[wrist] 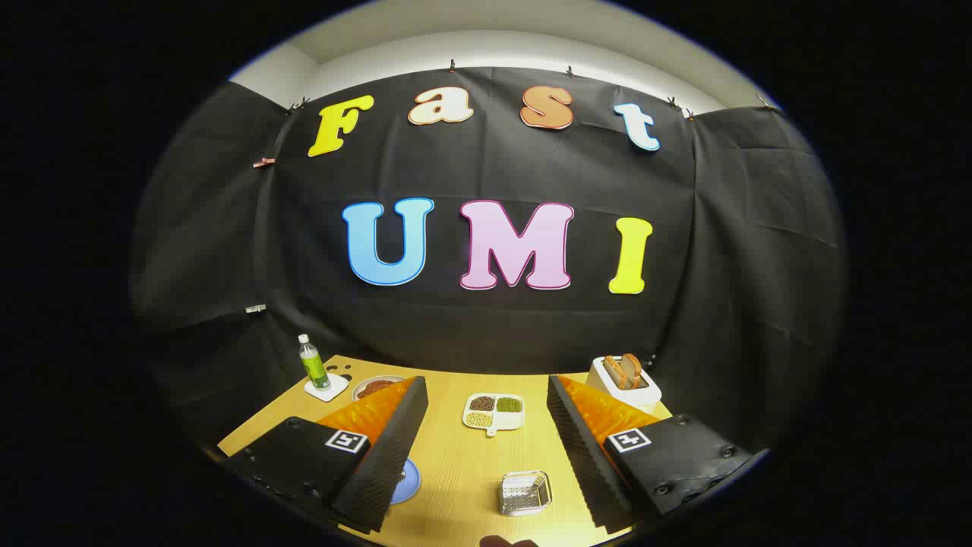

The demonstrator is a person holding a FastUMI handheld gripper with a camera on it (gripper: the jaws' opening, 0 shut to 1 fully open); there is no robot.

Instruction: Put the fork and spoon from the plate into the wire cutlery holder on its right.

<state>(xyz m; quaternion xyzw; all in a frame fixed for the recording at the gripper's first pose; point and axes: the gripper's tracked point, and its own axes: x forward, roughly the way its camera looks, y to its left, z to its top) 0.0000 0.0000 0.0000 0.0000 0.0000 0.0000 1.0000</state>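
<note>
1. The gripper (486,456) is spread wide with nothing between its fingers, held above the near part of the bench (456,456).
2. The step in hand looks like the approach to the first piece of cutlery. The blue plate (406,480) lies just beside the left finger and is mostly hidden behind it, so I cannot tell from here how the fork and spoon lie on it.
3. To do it well, swing the gripper left and tip it down until the plate sits between the fingers, then line the fingers up across a handle rather than along it.
4. The wire cutlery holder (525,492) stands to the plate's right, between the fingers and nearer the right one. It is a small, shiny metal basket, open at the top, with a perforated bottom.
5. Being small and light-looking, it may shift if bumped, so lower each piece in from above.
6. Beyond the fingers sit a divided dish of beans (493,411), a toaster (624,380) and a bottle (313,365), all well apart from the work.
</note>
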